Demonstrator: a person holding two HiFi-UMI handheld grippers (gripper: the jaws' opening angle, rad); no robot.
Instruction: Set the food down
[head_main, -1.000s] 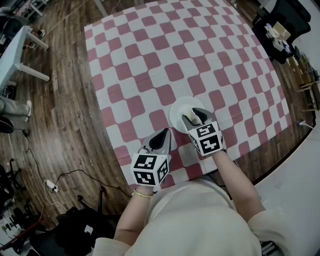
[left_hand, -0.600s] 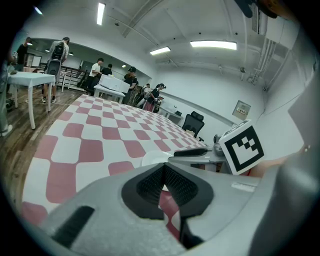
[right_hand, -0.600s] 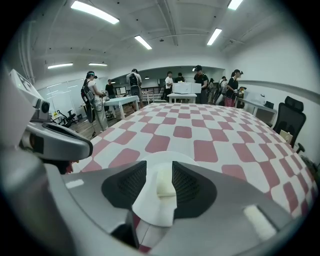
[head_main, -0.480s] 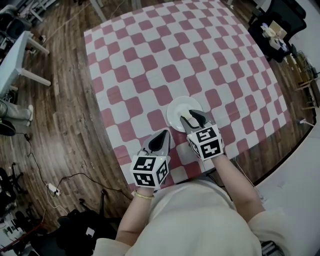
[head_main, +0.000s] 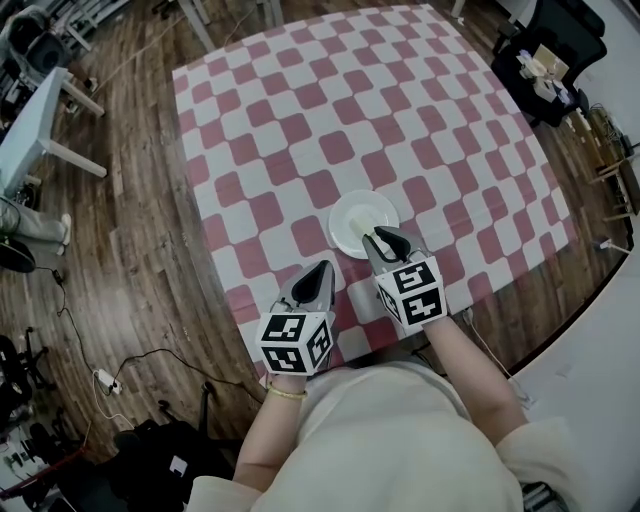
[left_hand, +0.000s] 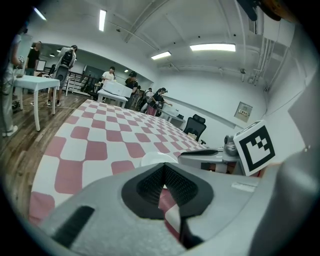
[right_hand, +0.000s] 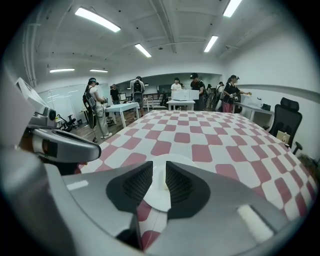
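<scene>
The fingers of the right gripper (right_hand: 159, 165) are seen a little apart, having just been closing, and nothing is pressed between them. Through the gap a white plate (right_hand: 156, 195) is seen on the tabletop (head_main: 300, 120), just beyond and below the fingertips. A small pale piece of food (right_hand: 166, 187) lies on the plate close by the right-hand finger; whether it is touched cannot be told. The left gripper (left_hand: 163, 166) is held with its fingers together and empty, the plate ahead of them and to their right. The tabletop is covered by a red-and-white checked cloth. Square black-and-white markers are borne on the cubes (head_main: 412, 292).
</scene>
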